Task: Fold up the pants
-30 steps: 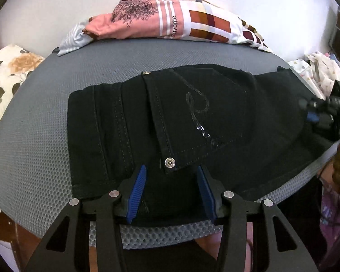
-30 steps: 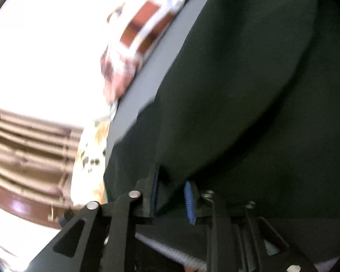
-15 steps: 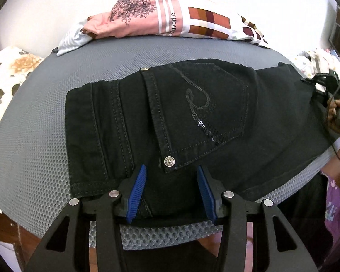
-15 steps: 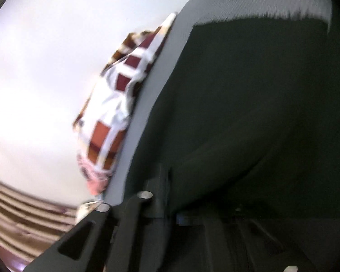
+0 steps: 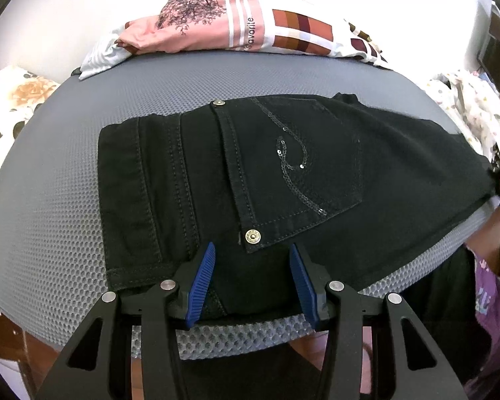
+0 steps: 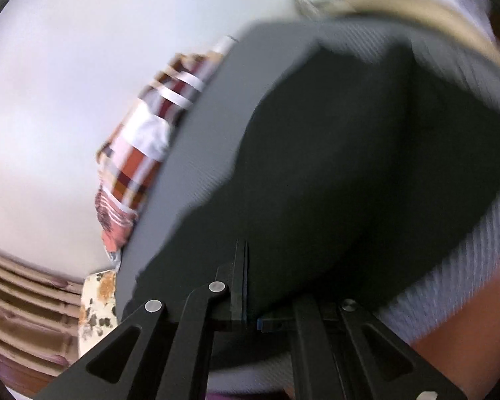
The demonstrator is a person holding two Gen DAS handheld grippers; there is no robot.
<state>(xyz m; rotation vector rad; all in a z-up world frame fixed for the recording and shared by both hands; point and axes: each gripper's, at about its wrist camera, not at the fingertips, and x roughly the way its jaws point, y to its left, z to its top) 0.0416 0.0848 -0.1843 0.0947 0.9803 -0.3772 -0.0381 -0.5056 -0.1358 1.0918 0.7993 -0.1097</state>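
Straddling the near edge of the black pants [image 5: 283,173], the left gripper [image 5: 251,283] is sitting with its blue pads spread wide, released, fabric lying between them but not pinched. Nearest in the right wrist view, the right gripper [image 6: 250,303] is showing its fingers drawn close together at the edge of the dark cloth; blur is hiding the contact, so I cannot tell whether it is clenched on the fabric or merely closed beside it. Pants are lying flat and lengthwise across a grey mesh-textured pad [image 5: 66,200], waistband toward the left, back pocket with a sequin swirl and brass rivet [image 5: 252,236] facing up, legs running off toward the right edge where they are draping slightly over the pad. Judging by this, the garment looks already halved leg on leg, and the step in hand is setting up the crosswise fold. Next move is probably calling for the left gripper to close on the near hem edge while the right carries the leg end over toward the waistband, keeping both layers together so they are not slipping apart. Beyond the pants, a pile of pink and plaid clothes [image 5: 236,23] is resting at the far rim against a pale wall. Floral fabric [image 5: 13,103] is lying off to the left, more patterned cloth [image 5: 473,110] at the right.
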